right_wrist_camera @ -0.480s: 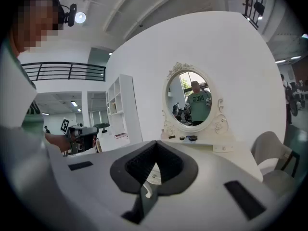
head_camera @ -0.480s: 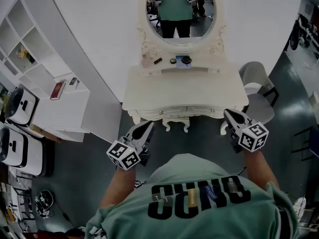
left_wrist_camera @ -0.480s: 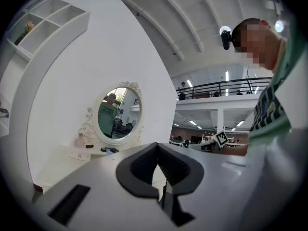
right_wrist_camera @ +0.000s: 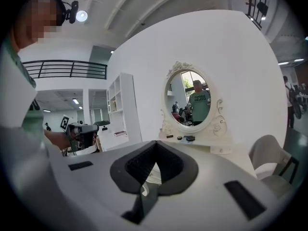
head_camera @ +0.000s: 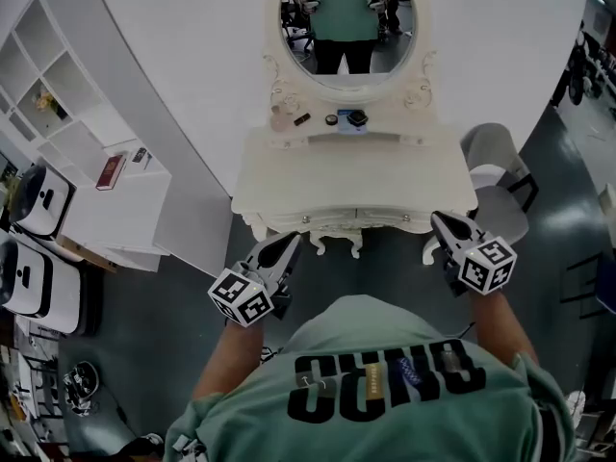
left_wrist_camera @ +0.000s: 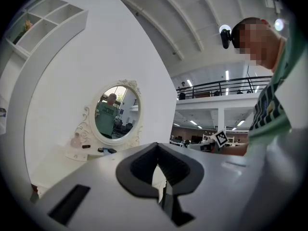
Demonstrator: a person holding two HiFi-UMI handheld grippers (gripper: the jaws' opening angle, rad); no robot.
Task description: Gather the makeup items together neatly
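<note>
On the ledge (head_camera: 397, 135) — tiny items (head_camera: 358, 118), perhaps makeup

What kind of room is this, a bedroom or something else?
Probably a mock dressing corner inside a big hall: white vanity table, oval mirror, shelf unit, balcony railing beyond.

Dim from above, brighter through the fisheyes.
Muted, underexposed from the head, dark floor (head_camera: 144, 335) against pale wall (head_camera: 192, 65), yet sharp. Black vignette and bowed edges round left claw (left_wrist_camera: 157, 150) and right claw (right_wrist_camera: 155, 150); glare from a ceiling lamp (right_wrist_camera: 81, 16) and strip lights (left_wrist_camera: 226, 75); soft focus on the near housings; even, diffuse light elsewhere.
</note>
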